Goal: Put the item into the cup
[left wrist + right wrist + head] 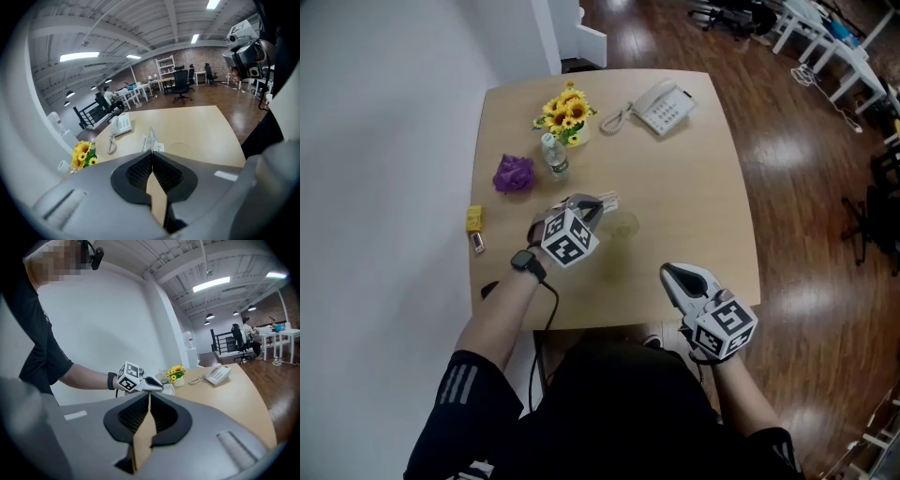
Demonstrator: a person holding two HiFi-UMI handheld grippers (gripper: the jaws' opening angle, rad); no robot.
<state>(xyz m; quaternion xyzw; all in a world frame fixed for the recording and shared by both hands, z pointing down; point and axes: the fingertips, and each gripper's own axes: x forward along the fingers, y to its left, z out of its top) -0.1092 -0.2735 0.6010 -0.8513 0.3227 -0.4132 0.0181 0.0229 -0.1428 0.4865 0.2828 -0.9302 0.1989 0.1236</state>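
Observation:
My left gripper [598, 206] hangs above the middle of the wooden table [694, 187], shut on a thin white packet [607, 200] that sticks out past its tips. In the left gripper view the packet [151, 139] stands edge-on just beyond the closed jaws. A clear plastic cup [624, 226] stands upright on the table just right of the packet, and its rim [180, 150] shows faintly. My right gripper [680, 279] is shut with nothing in it, near the table's front edge. In the right gripper view the left gripper [159, 385] carries the packet [169, 389].
At the back of the table stand a vase of sunflowers [565, 111], a white desk phone [666, 106] and a small water bottle [554, 157]. A purple ball [514, 173] and a yellow block [474, 218] lie near the left edge. Office desks and chairs stand beyond.

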